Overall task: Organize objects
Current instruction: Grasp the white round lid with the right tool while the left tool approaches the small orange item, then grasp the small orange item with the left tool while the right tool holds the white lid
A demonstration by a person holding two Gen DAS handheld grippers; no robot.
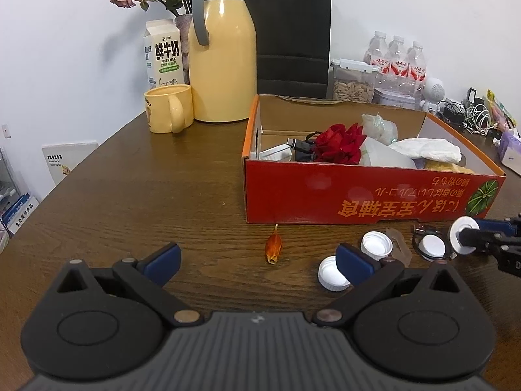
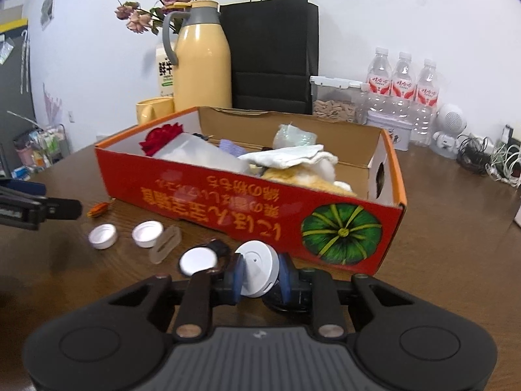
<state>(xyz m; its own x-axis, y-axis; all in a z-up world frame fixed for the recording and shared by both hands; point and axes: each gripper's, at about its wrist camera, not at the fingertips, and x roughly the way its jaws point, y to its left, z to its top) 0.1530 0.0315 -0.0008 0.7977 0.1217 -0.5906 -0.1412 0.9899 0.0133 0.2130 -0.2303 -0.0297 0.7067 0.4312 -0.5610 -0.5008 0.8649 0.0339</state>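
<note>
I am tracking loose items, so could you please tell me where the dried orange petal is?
In the left wrist view the dried orange petal lies on the table just before the red box, left of the two white caps.

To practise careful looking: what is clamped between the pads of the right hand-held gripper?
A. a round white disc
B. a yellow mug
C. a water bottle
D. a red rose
A: in the right wrist view the right hand-held gripper has its blue pads pressed on a round white disc.
</note>
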